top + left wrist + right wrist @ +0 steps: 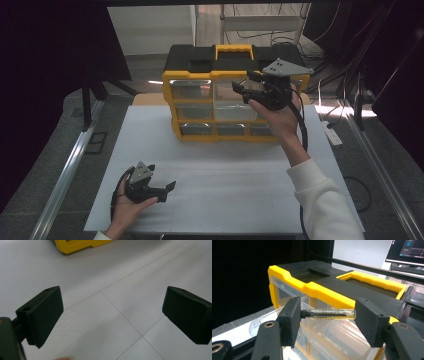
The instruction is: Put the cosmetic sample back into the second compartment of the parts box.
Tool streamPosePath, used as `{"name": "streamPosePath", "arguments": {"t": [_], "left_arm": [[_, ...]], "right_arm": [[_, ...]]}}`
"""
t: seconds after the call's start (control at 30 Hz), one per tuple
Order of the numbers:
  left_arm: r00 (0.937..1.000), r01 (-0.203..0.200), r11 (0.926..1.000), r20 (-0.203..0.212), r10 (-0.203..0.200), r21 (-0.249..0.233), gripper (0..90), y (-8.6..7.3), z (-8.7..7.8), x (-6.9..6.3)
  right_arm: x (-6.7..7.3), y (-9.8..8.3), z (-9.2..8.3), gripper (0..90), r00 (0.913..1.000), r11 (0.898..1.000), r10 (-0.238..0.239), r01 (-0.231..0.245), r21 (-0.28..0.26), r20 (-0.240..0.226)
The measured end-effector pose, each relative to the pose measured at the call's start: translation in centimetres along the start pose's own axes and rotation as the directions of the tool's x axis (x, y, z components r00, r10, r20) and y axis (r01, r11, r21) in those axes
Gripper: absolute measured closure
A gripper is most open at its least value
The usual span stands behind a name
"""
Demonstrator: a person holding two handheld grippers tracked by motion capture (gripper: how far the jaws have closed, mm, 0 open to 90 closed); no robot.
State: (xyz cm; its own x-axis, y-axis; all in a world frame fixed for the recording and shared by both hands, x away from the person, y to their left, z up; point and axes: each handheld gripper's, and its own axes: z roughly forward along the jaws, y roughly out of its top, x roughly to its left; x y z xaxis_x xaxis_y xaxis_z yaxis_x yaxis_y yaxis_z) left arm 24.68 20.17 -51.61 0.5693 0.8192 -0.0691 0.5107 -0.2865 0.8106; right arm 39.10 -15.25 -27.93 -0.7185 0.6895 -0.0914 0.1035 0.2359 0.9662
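- My right gripper (327, 314) was clamped on a small glass vial (332, 314), one pad against each end, so the vial lay crosswise between the jaws.
- The vial was clear, with a dark cap at one end and something dark and thin inside; what it was I could not tell.
- In the high view I held that right gripper (241, 90) up in front of the top row of the yellow and black drawer cabinet (195, 131), with the grey three-cornered plate (286, 67) on top.
- From the right gripper view, the vial hung just in front of the cabinet's yellow upper edge and above a clear drawer (332, 340) that stood pulled out below it.
- The cabinet stood at the far side of the white table (225, 190), its yellow handle (233, 49) on top.
- My left gripper (169, 187) rested low over the near left part of the table, well apart from the cabinet.
- Its jaws stood wide apart with nothing between them, just bare white tabletop (110, 277) beneath.
- A corner of the yellow cabinet (80, 245) showed at the far edge of the left gripper view.
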Motion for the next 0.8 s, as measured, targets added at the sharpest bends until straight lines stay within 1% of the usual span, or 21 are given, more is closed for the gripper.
{"name": "streamPosePath", "arguments": {"t": [0.07,0.1,0.13,0.17,0.2,0.27,0.33,0.43,0.47,0.5,0.53,0.67,0.8], "left_arm": [[1.0,0.0,1.0,0.0,0.0,0.0,3.9,0.0,0.0,0.0],[1.0,0.0,1.0,0.0,0.0,0.0,3.9,0.0,0.0,0.0],[1.0,0.0,1.0,0.001,0.0,-0.001,3.9,0.0,0.0,0.0],[1.0,0.001,1.0,0.001,-0.001,-0.002,3.9,0.0,0.0,0.0],[1.0,0.001,1.0,0.001,-0.001,-0.002,3.9,0.0,0.0,0.0],[1.0,0.003,1.0,0.002,-0.003,-0.002,3.9,0.0,0.0,0.0],[1.0,0.007,1.0,0.003,-0.007,-0.003,3.8,0.0,0.1,0.0],[0.9999,0.012,0.9999,0.004,-0.012,-0.003,3.9,0.0,0.0,0.1],[0.9999,0.012,0.9999,0.004,-0.012,-0.003,3.9,0.0,0.0,0.1],[0.9999,0.013,0.9999,0.003,-0.013,-0.004,3.9,0.0,0.0,0.1],[0.9999,0.014,0.9999,0.004,-0.014,-0.005,3.9,0.1,0.0,0.1],[0.9999,0.01,0.9999,0.002,-0.01,-0.008,3.8,0.1,0.0,0.0],[1.0,0.009,0.9999,0.003,-0.009,-0.004,3.8,0.1,0.0,-0.1]], "right_arm": [[-0.1,0.0,-0.1,40.0,1.0,1.0,-0.005,0.005,0.01,-0.003],[-0.1,0.0,0.1,39.3,1.0,1.0,-0.002,0.002,-0.001,0.0],[-0.1,0.0,0.0,35.9,1.0,1.0,-0.008,0.008,0.014,0.0],[-0.1,0.0,0.1,30.8,1.0,1.0,-0.008,0.008,0.02,-0.005],[-0.1,-0.1,0.2,27.8,1.0,1.0,-0.008,0.008,0.027,-0.005],[-0.2,-0.2,0.0,23.9,0.9999,0.999,-0.005,0.005,0.033,-0.013],[-0.2,-0.2,-0.2,21.9,0.9999,0.999,0.003,-0.002,0.038,-0.017],[-0.4,-0.2,-0.6,20.4,0.9994,1.0,0.017,-0.016,0.024,-0.03],[-0.4,-0.2,-0.6,20.4,0.9994,1.0,0.017,-0.016,0.024,-0.03],[-0.4,-0.2,-0.9,20.3,0.9993,0.999,0.018,-0.016,0.033,-0.033],[-0.5,-0.3,-1.3,20.3,0.9989,0.999,0.019,-0.018,0.03,-0.042],[-0.5,-0.5,-1.8,20.1,0.9986,1.0,0.026,-0.025,0.014,-0.046],[-0.6,-1.0,-3.0,20.0,0.9978,1.0,0.029,-0.029,0.003,-0.06]]}}
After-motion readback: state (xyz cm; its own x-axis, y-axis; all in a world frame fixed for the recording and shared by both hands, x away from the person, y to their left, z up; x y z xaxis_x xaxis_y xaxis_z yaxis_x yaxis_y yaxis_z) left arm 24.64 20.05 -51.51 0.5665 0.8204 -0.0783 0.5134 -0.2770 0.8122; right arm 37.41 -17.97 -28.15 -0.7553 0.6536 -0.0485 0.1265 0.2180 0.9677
